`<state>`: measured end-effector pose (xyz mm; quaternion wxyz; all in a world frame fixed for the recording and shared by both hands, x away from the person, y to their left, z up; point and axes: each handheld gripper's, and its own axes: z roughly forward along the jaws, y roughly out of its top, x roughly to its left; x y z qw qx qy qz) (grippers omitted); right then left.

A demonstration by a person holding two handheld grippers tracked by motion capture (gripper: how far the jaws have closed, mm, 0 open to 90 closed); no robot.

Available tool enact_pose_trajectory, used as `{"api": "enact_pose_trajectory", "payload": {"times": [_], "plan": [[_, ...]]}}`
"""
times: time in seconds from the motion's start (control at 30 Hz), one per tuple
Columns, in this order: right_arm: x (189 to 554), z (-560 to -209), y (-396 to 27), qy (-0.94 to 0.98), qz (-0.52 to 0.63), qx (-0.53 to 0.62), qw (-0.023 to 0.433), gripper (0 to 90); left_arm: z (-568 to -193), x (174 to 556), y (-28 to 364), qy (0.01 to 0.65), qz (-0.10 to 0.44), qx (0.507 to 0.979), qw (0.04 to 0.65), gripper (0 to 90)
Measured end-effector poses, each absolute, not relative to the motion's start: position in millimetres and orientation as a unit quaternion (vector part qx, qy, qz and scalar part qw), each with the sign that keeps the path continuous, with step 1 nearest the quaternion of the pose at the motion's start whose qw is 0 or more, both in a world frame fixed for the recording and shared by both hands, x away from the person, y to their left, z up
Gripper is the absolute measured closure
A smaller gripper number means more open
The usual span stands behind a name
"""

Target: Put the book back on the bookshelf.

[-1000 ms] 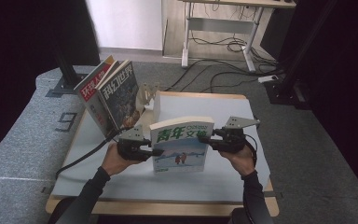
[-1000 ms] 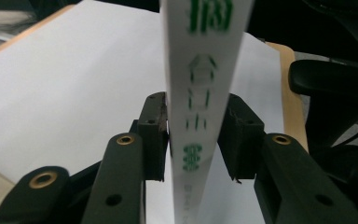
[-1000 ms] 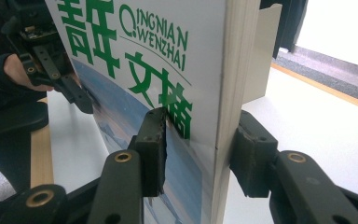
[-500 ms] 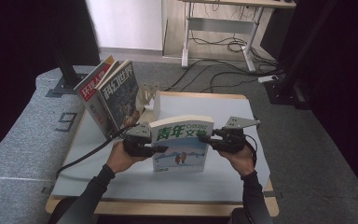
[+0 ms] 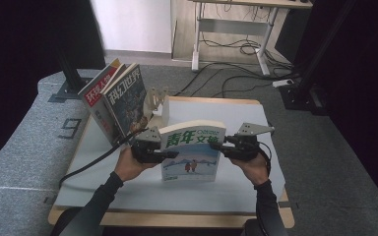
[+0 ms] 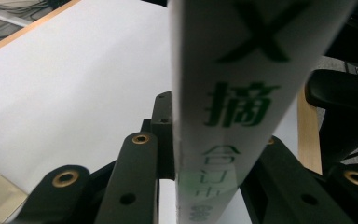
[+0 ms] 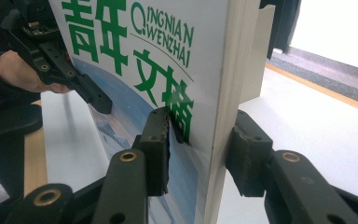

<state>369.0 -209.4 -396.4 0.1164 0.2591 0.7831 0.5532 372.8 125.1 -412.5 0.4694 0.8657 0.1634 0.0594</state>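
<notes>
white-covered magazine [image 5: 192, 152] with green chinese title stands upright on the white table top [image 5: 236, 118], near the front edge, cover facing the person. held from both sides.

left gripper [image 5: 170, 155]: at the magazine's left edge, where the spine is. in the left gripper view the spine [image 6: 235, 102] with green characters runs up between the two black jaws; left jaw pad sits flat against it, right jaw close on the other side. its jaws have just been closing, with the magazine between them. reads as a narrow grip on the spine. left hand [image 5: 128, 164] wrapped around the gripper body, black cable [image 5: 86, 167] trailing off toward the table's left front.

right gripper [image 5: 218, 146]: at the magazine's right edge. right gripper view shows one pad pressed on the front cover [image 7: 135, 70] by the green lettering, the other pad against the back, page edges [image 7: 228, 93] between them. clamped on the magazine. right hand [image 5: 251, 164] under the gripper body, grey three-cornered plate [image 5: 253, 129] on top.

behind and to the left: two more magazines [image 5: 120, 101] leaning tilted against a pale bookstand [image 5: 158, 103], well apart from the held one. grey floor mat [image 5: 24, 147] left of the table.
</notes>
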Motion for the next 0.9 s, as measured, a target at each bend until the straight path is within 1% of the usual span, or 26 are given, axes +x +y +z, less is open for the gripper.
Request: {"api": "enact_pose_trajectory", "payload": {"times": [0.1,0.23,0.5,0.63,0.73,0.9], "plan": [[369,-396,-208,0.783,0.551,0.261,0.123,57.3,-413,372,125,0.164,0.063,0.864,0.472,73.5],[369,-397,-206,0.782,0.546,0.270,0.134,49.8,-415,370,126,0.164,0.067,0.860,0.480,73.6],[370,-399,-209,0.780,0.540,0.278,0.151,39.2,-416,368,126,0.161,0.071,0.858,0.483,73.8],[369,-402,-214,0.780,0.534,0.286,0.159,32.1,-416,368,125,0.165,0.071,0.856,0.485,73.9],[369,-405,-217,0.782,0.525,0.294,0.164,29.1,-416,369,125,0.168,0.069,0.855,0.486,73.9],[369,-413,-223,0.785,0.513,0.305,0.168,27.0,-416,369,125,0.170,0.068,0.855,0.485,74.0]]}}
